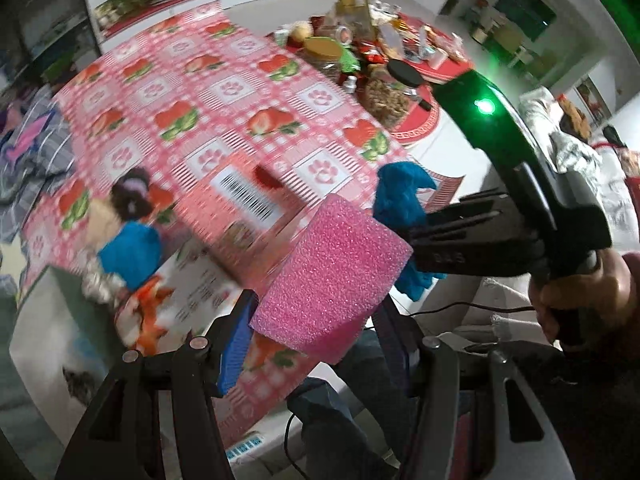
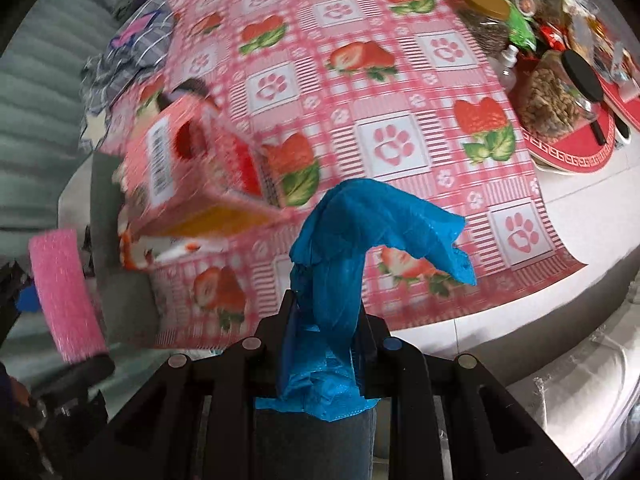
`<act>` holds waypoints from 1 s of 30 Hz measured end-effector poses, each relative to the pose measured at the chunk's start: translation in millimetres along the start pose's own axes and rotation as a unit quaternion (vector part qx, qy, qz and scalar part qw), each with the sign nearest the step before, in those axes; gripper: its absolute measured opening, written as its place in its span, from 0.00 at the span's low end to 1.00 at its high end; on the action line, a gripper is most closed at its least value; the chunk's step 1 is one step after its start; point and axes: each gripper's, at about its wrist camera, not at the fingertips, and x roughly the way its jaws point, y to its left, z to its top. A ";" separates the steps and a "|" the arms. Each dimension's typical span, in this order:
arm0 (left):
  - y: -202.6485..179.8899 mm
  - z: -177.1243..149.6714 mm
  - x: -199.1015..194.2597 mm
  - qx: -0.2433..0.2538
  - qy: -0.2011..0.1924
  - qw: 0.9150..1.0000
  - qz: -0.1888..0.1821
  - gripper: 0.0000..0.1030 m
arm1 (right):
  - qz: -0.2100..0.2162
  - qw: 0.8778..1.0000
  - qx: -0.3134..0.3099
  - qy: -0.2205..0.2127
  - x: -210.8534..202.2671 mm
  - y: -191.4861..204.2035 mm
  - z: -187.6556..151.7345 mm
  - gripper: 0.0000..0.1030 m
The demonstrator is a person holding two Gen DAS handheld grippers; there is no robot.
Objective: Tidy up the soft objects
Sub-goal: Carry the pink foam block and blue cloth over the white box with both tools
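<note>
Both fisheye views bend hard at the edges, bowing the pink checked strawberry-print tablecloth [image 1: 224, 92] and leaving dark corners. Light is soft, even indoor light with faint shadows. In the left wrist view a green indicator lamp [image 1: 485, 106] glares on a glossy black housing and tints the upper right corner green. Motion blur smears the pink cardboard box with a barcode [image 2: 188, 168] and the small stuffed toys [image 1: 120, 240], while the pink foam sponge [image 1: 328, 272] and crumpled blue plastic bag [image 2: 360, 240] stay fairly sharp.
</note>
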 end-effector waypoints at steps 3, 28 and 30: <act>13.1 -13.4 -6.4 -0.024 -0.005 1.000 0.006 0.60 | -0.003 1.000 -0.023 0.007 2.6 16.9 -7.9 0.24; 108.9 -102.4 -60.9 -0.229 -0.078 0.967 0.079 0.60 | -0.008 0.973 -0.227 0.036 10.4 143.5 -37.2 0.24; 113.3 -108.5 -62.9 -0.242 -0.079 0.964 0.082 0.60 | -0.009 0.971 -0.236 0.037 10.4 149.9 -37.5 0.24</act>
